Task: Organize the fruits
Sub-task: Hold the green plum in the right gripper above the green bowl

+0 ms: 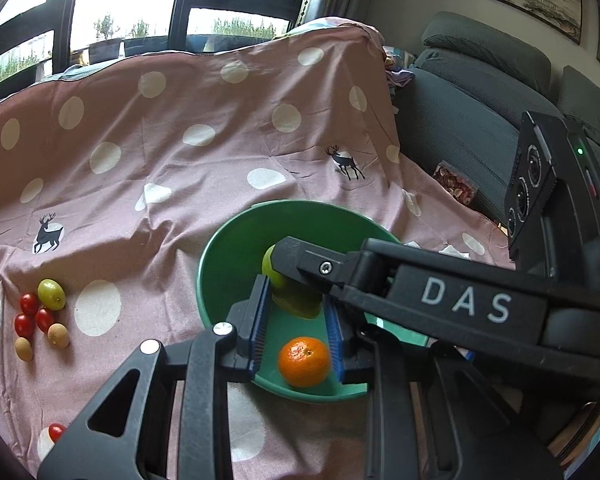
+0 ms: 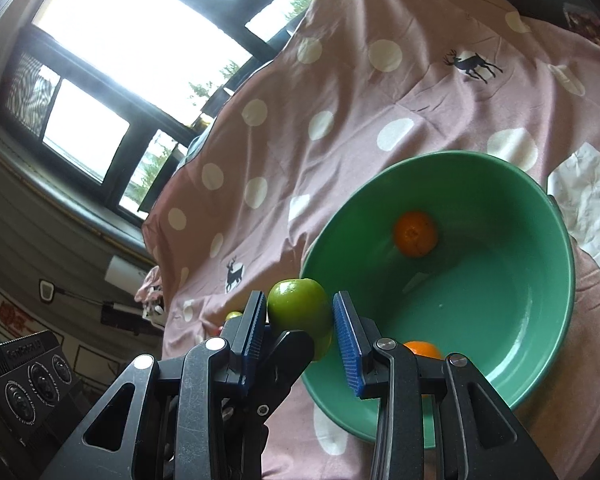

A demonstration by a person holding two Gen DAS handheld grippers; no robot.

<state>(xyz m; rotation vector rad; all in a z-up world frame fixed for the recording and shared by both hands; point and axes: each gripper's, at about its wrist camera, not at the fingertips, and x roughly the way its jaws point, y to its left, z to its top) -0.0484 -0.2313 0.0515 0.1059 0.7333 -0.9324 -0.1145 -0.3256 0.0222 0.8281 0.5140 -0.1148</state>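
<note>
A green bowl sits on a pink spotted cloth. In the left wrist view my left gripper hangs open over the bowl's near rim, with an orange tangerine between its blue pads but not touched. My right gripper reaches across the bowl and is shut on a green apple, which also shows in the left wrist view. The right wrist view shows the bowl with one tangerine inside and another tangerine behind my finger.
At the left of the cloth lie several cherry tomatoes, a green fruit and two small brown fruits. One more tomato lies near the front. A grey sofa stands to the right. White tissue lies beside the bowl.
</note>
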